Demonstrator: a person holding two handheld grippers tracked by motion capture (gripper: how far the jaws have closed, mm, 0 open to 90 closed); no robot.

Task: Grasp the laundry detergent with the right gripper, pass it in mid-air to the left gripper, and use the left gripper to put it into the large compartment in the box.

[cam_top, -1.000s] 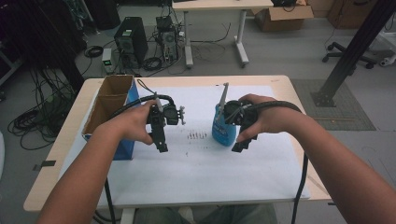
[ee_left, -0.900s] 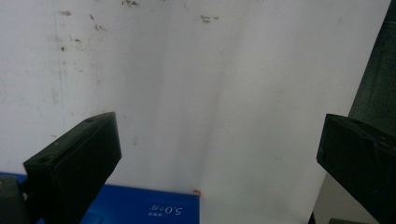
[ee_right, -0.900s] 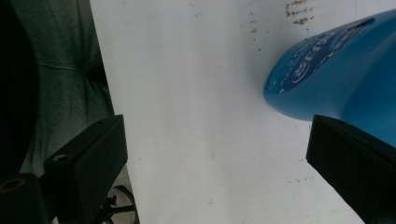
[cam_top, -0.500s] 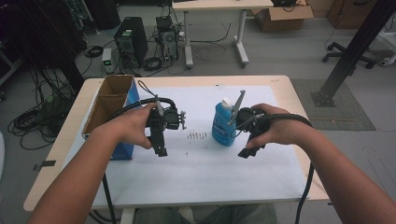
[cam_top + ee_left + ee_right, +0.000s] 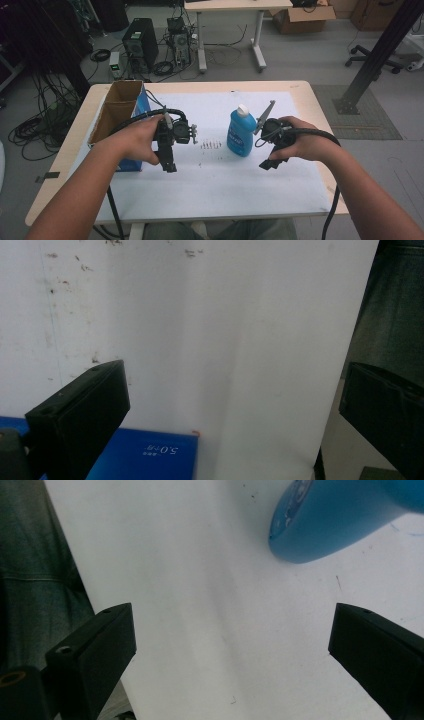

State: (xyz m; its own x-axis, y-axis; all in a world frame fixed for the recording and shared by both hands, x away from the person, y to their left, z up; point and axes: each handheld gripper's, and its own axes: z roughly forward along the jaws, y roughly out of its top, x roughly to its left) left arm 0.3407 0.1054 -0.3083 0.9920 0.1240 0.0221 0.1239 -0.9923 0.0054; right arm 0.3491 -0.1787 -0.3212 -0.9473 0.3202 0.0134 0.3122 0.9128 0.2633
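Both the right gripper (image 5: 266, 164) and the left gripper (image 5: 169, 166) hover with fingers wide and empty, so I'd square the right one to the blue bottle (image 5: 241, 134) before closing.

Blue bottle (image 5: 240, 134) between tools, box (image 5: 117, 112) leftward.

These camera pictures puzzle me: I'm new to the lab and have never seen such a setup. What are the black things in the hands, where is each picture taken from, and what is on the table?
A person holds a hand-held two-jaw clamp in each hand: the left gripper and the right gripper. The high view looks down on the table from the person's side. The two other pictures come from cameras riding on the grippers, looking along their black jaws.

On the white sheet stands a blue bottle with a white cap, beside the right gripper. A cardboard box with a blue side stands at the left.

Both pairs of jaws stand wide apart with only the sheet between them, so nothing is held.
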